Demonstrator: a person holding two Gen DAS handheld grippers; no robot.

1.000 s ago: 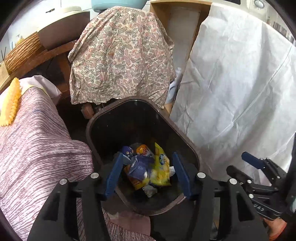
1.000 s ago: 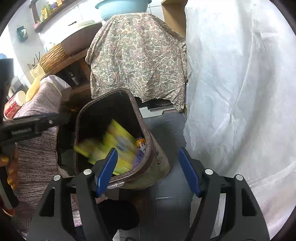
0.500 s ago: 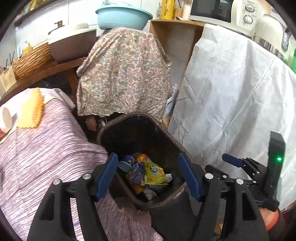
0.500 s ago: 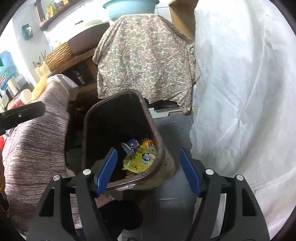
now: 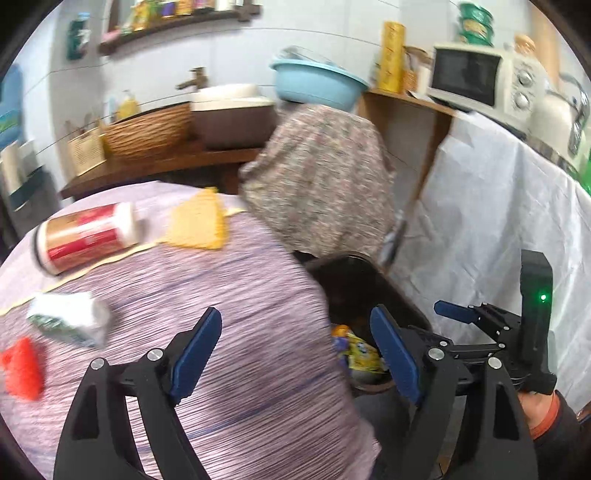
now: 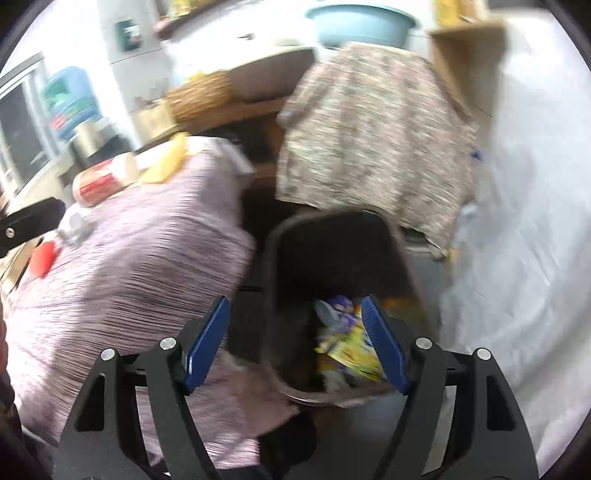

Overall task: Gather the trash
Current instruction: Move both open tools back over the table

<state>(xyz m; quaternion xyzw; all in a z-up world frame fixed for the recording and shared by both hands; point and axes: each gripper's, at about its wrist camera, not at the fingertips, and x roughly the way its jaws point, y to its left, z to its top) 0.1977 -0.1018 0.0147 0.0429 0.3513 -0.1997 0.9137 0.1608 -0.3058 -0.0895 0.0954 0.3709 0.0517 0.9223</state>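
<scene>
— What's in the bin (image 6: 334, 236)?
— Crumpled yellow and purple wrappers (image 6: 347, 343), down on the floor right of the table (image 5: 229, 295).
— Grippers?
— Left gripper (image 5: 295, 354) and right gripper (image 6: 295, 343) both opening, empty.

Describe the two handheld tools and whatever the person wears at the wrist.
Both the left tool and the right tool have black angular frames, silver screw heads and blue ribbed pads. The right tool's upright black handle shows a green light. An orange cuff edges a dark sleeve.

I am in a home kitchen: a microwave (image 5: 480, 75), a tap (image 5: 192, 78) over a basin (image 5: 232, 98), a shelf of jars (image 5: 177, 22).
</scene>
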